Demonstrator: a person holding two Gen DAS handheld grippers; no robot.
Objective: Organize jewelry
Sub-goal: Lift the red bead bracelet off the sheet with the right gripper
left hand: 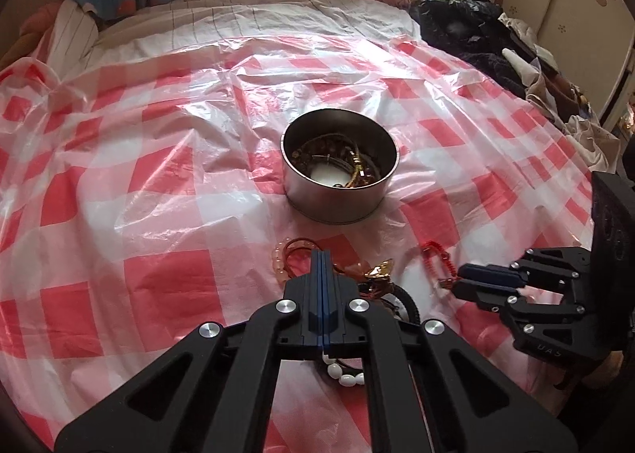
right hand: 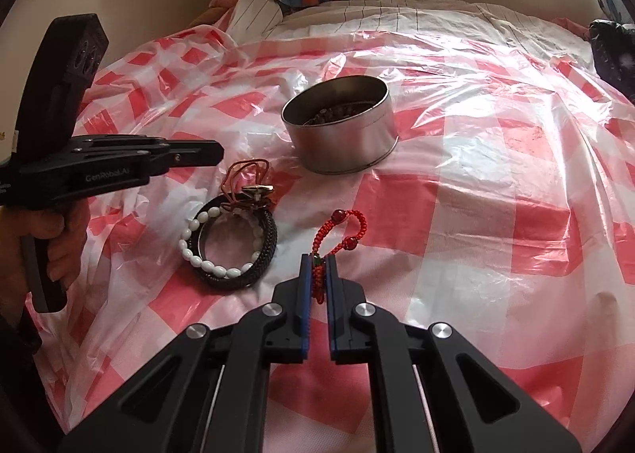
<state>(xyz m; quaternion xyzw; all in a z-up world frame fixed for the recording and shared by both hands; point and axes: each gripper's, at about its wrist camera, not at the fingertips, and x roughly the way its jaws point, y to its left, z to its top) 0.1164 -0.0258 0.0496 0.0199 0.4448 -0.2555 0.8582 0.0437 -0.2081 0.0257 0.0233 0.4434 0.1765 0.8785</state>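
**Red cord bracelet next for the tin**

The right gripper [right hand: 317, 260] straddles the red cord bracelet [right hand: 337, 232], apparently not yet pinching it; its long axis runs ahead of the fingertips toward the metal tin [right hand: 345, 151]. Next: close, lift, carry forward. The left gripper [left hand: 322, 254] hovers, fingers pressed together, empty.

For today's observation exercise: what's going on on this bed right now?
A person is sorting jewelry into a round metal tin on a red-checked plastic sheet. The right tool has a red braided bracelet between its fingers; whether it grips it is unclear. The left tool is shut and empty, above a pile with a white bead bracelet and a dark bangle. Some pieces already lie in the tin.
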